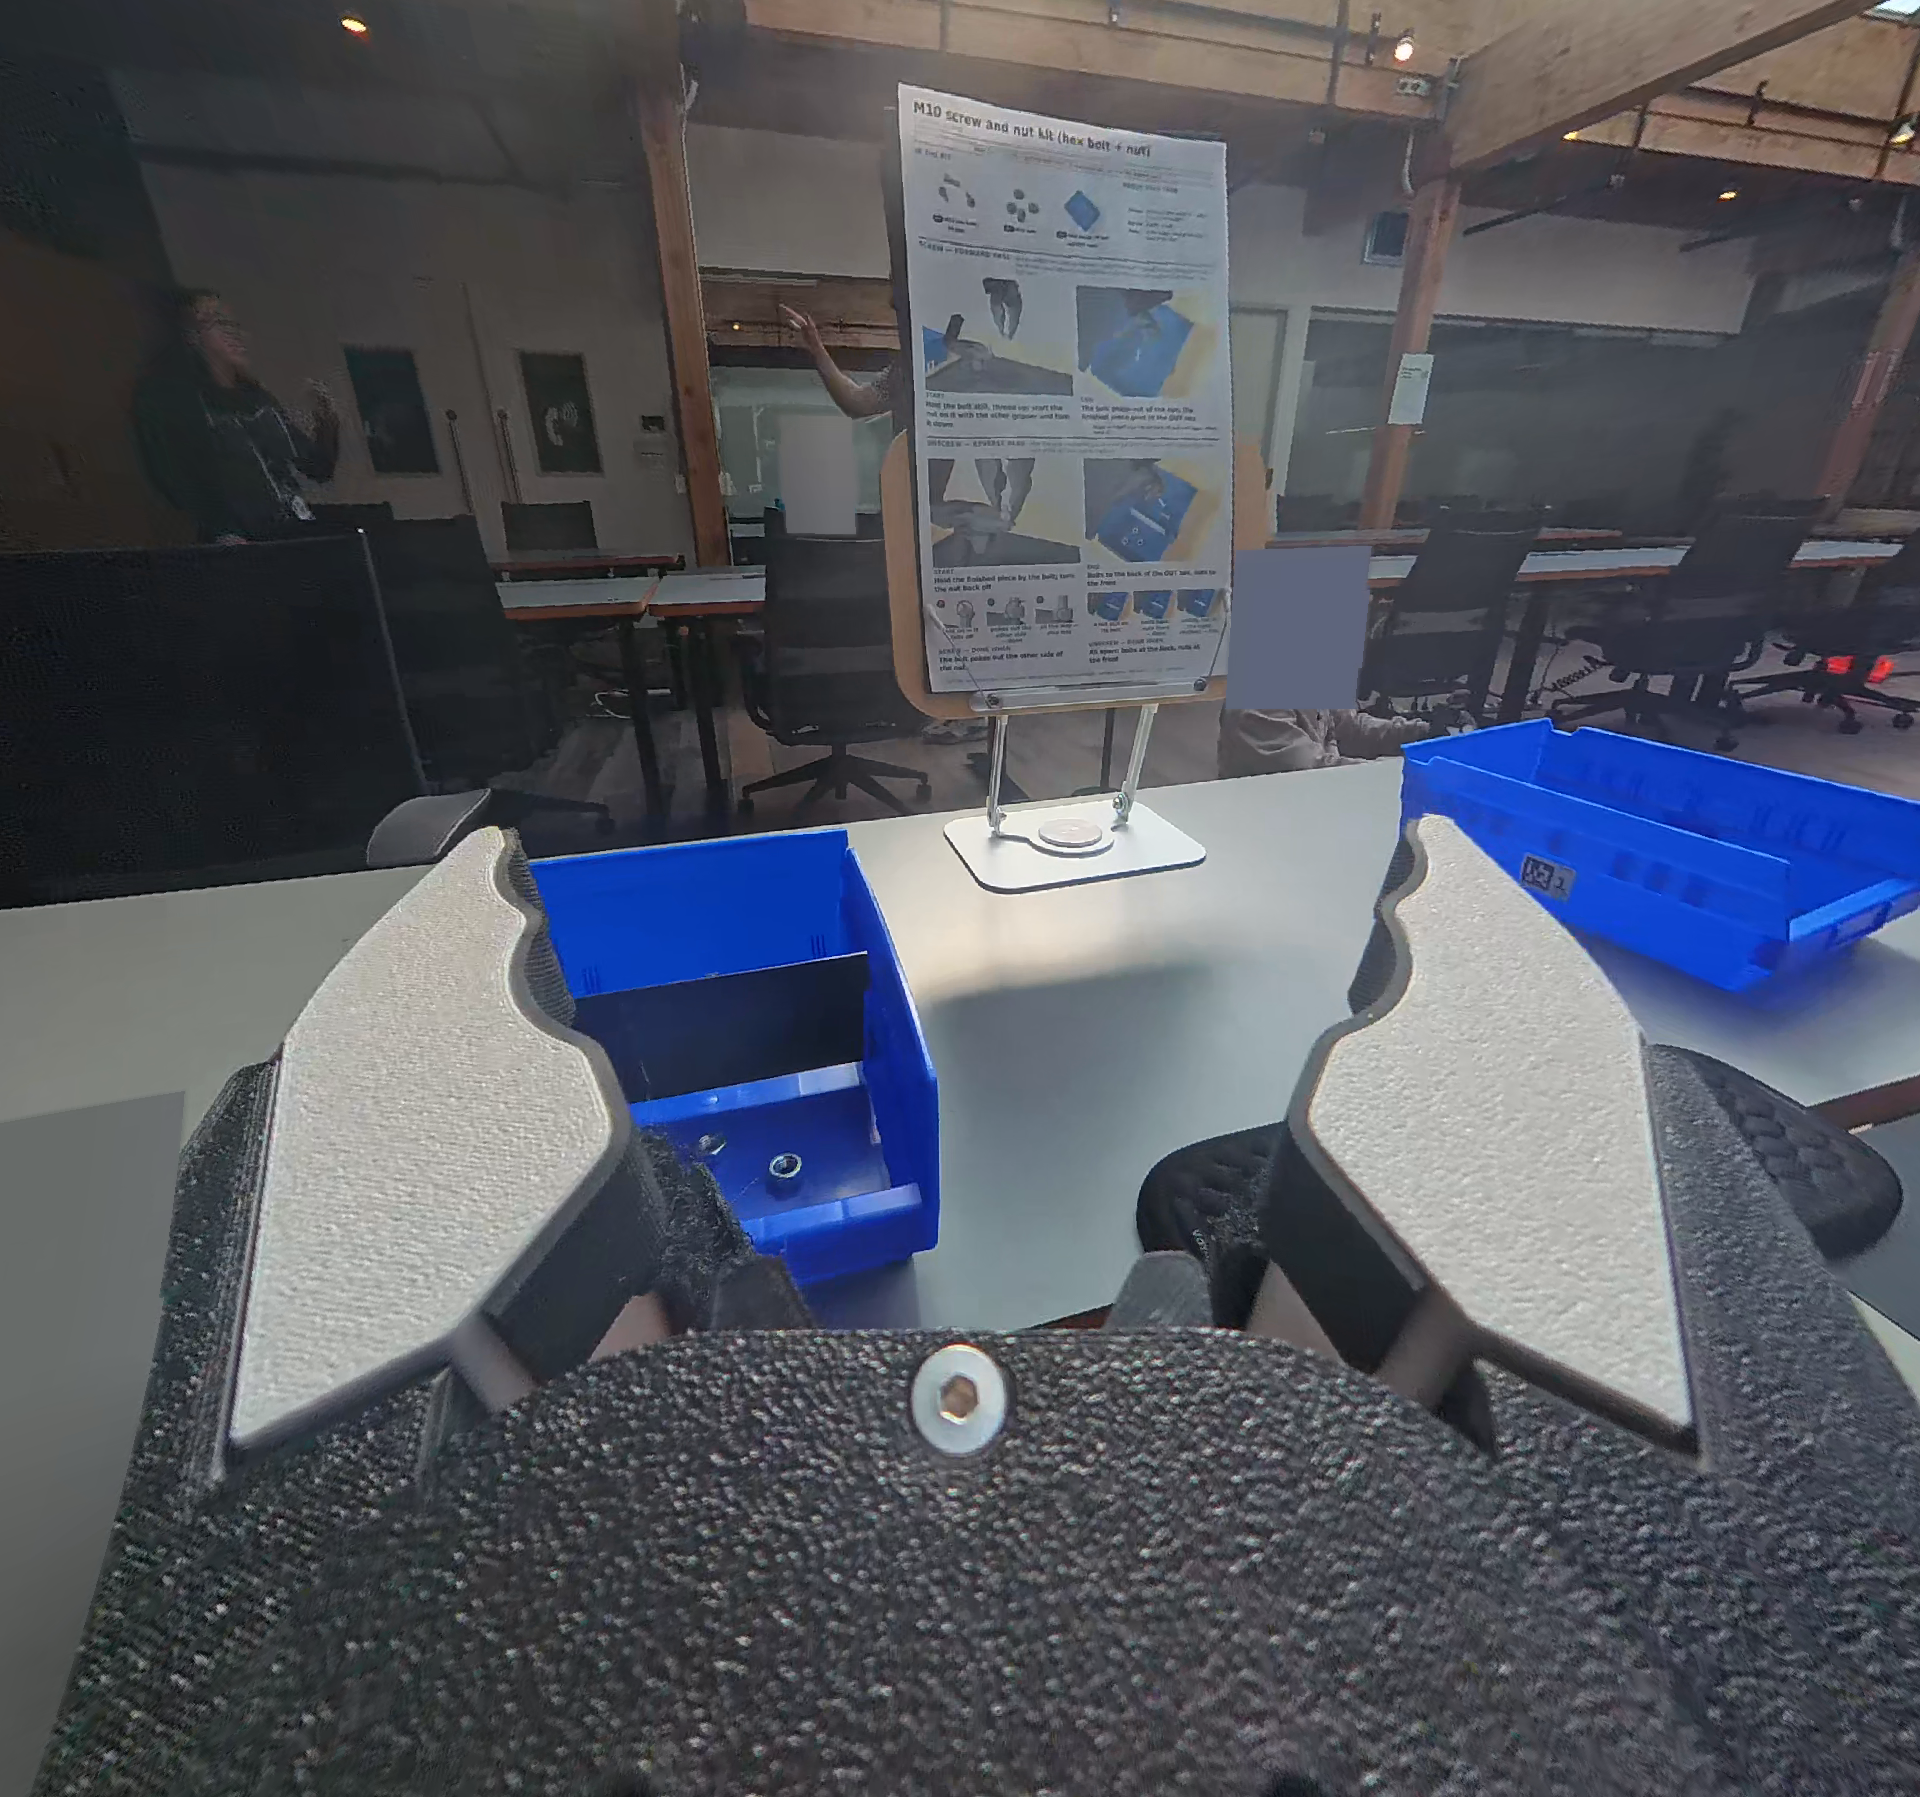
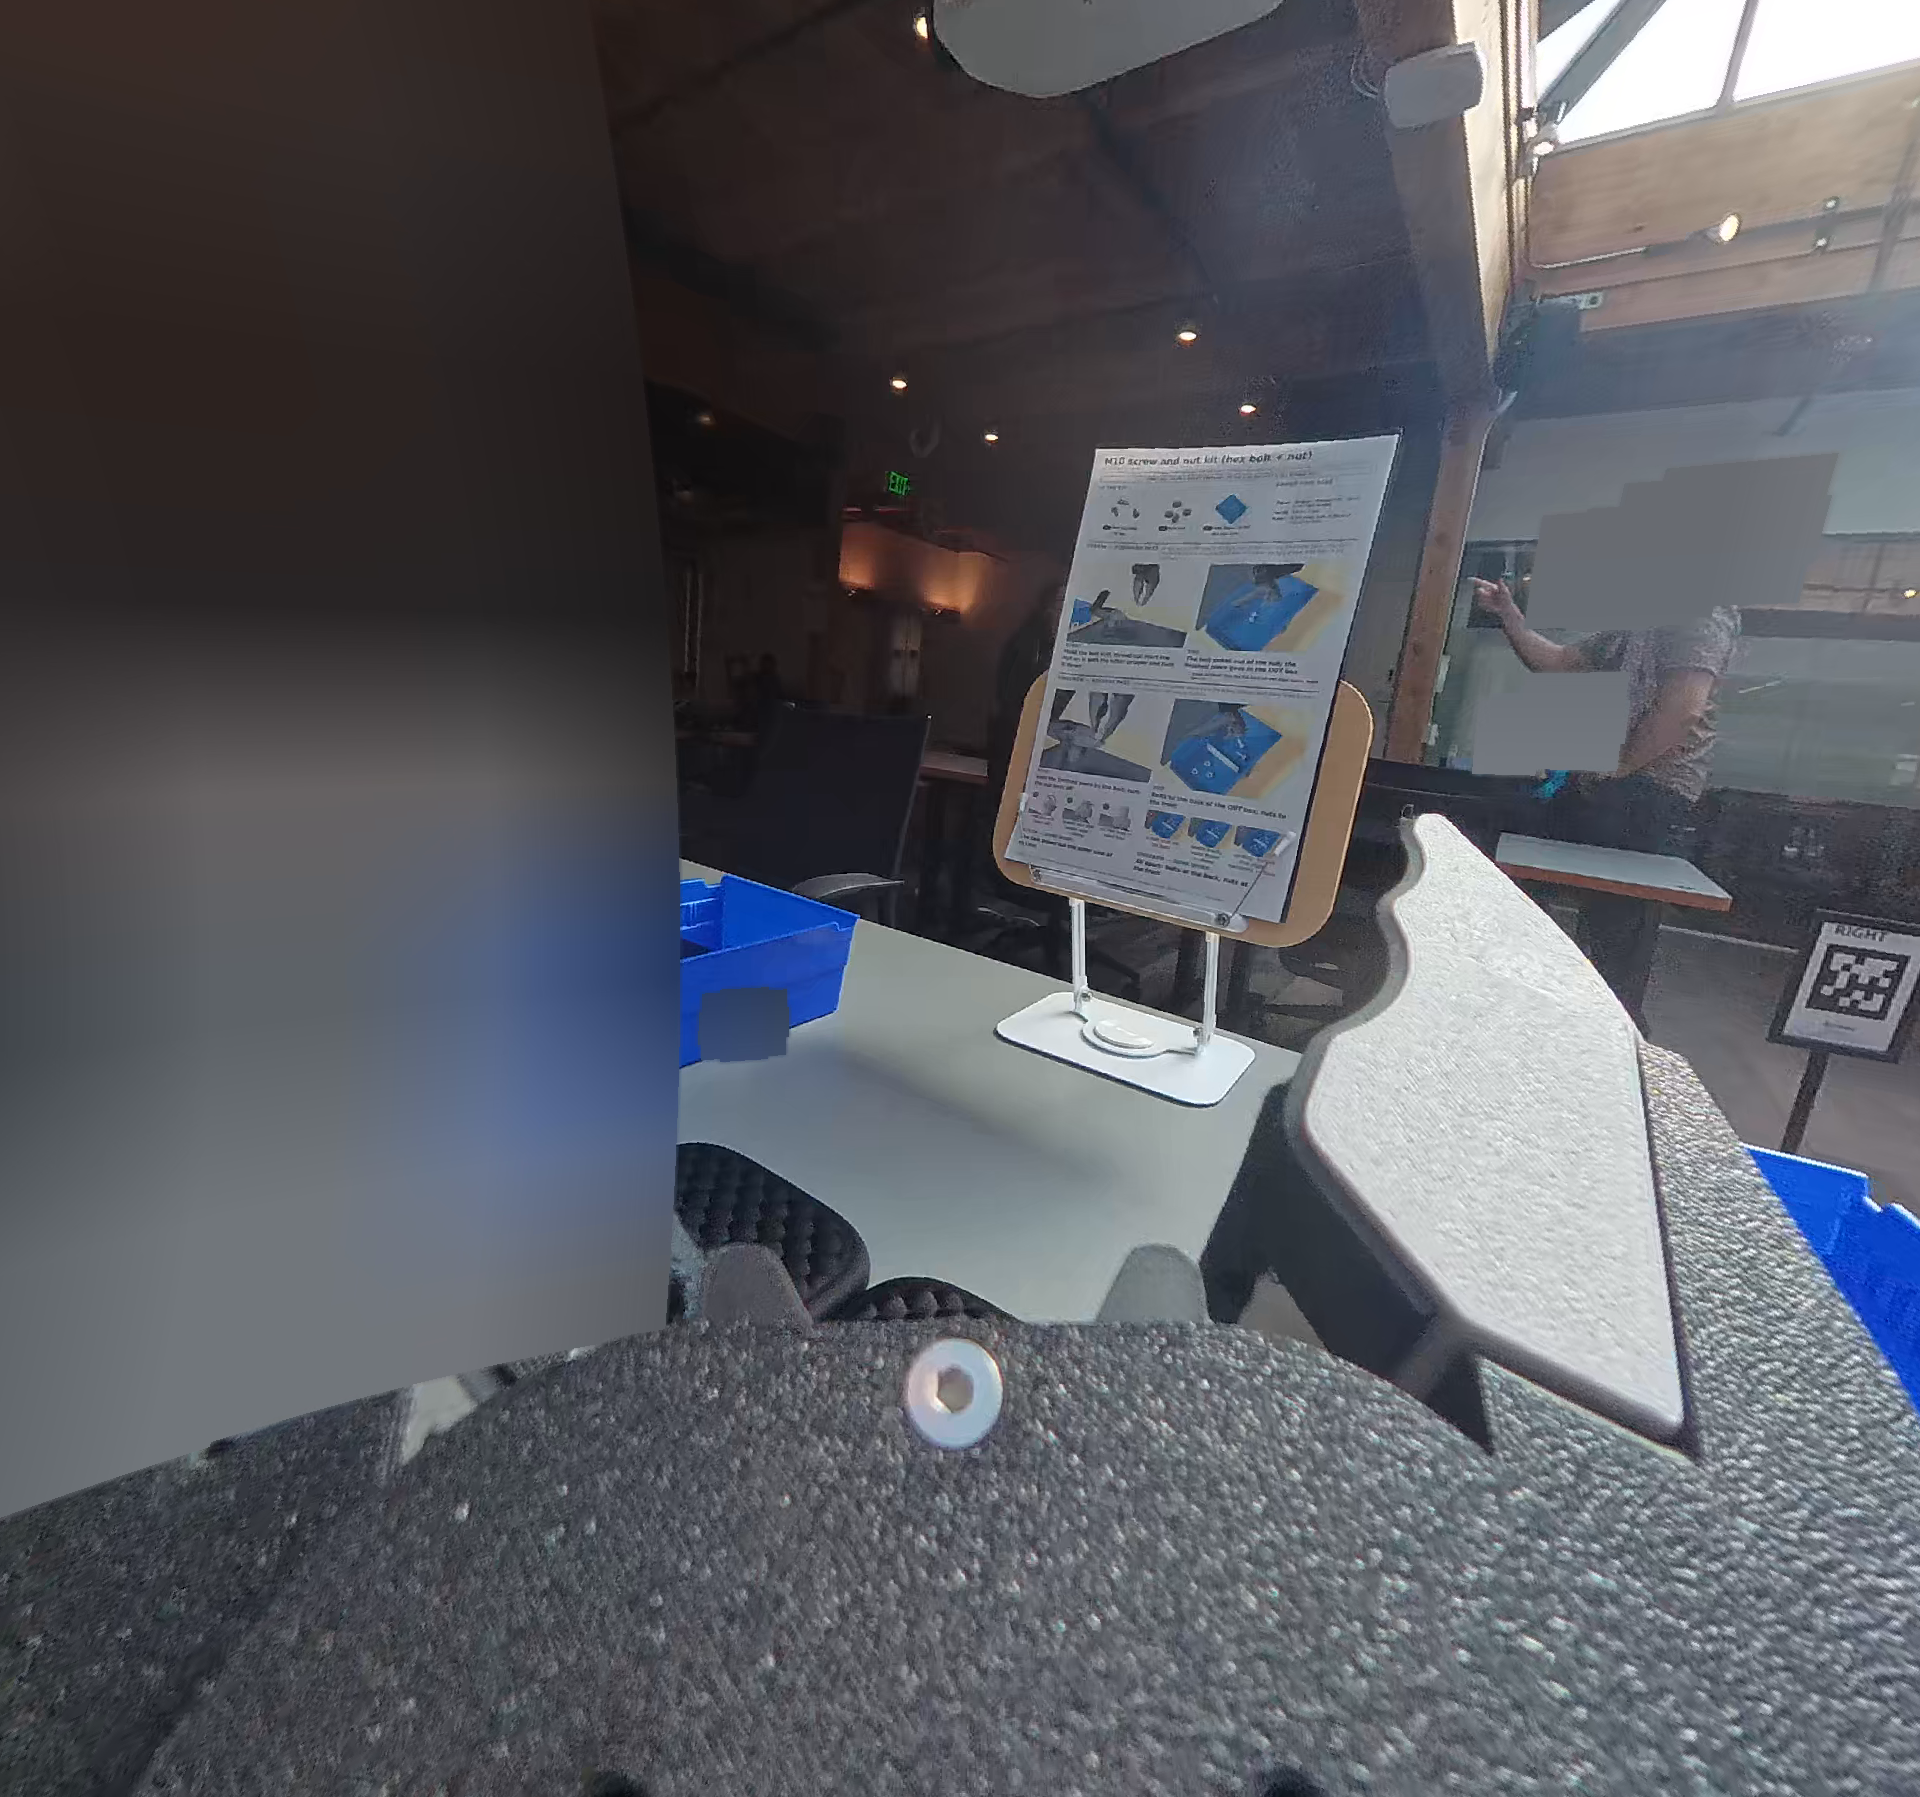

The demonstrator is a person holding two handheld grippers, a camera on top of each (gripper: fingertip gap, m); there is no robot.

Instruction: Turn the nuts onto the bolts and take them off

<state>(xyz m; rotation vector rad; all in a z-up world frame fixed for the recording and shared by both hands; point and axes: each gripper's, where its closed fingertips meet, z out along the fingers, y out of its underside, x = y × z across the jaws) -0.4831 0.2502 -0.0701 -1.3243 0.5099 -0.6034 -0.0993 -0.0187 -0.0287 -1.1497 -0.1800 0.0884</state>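
Left gripper (image 1: 956, 947) gaping wide and empty over the table (image 1: 1091, 1020), right one's spread hidden by blur — nuts (image 1: 784, 1167) sit deep in the blue bin (image 1: 894, 1072), no bolts showing, so a reach past its black divider (image 1: 727, 1020) could snag.

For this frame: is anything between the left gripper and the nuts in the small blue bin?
Partly. The left gripper is open above the table, with the nuts low in the front compartment of the small blue bin. The bin's front lip and the left finger overlap that compartment; from above, nothing visible covers them.
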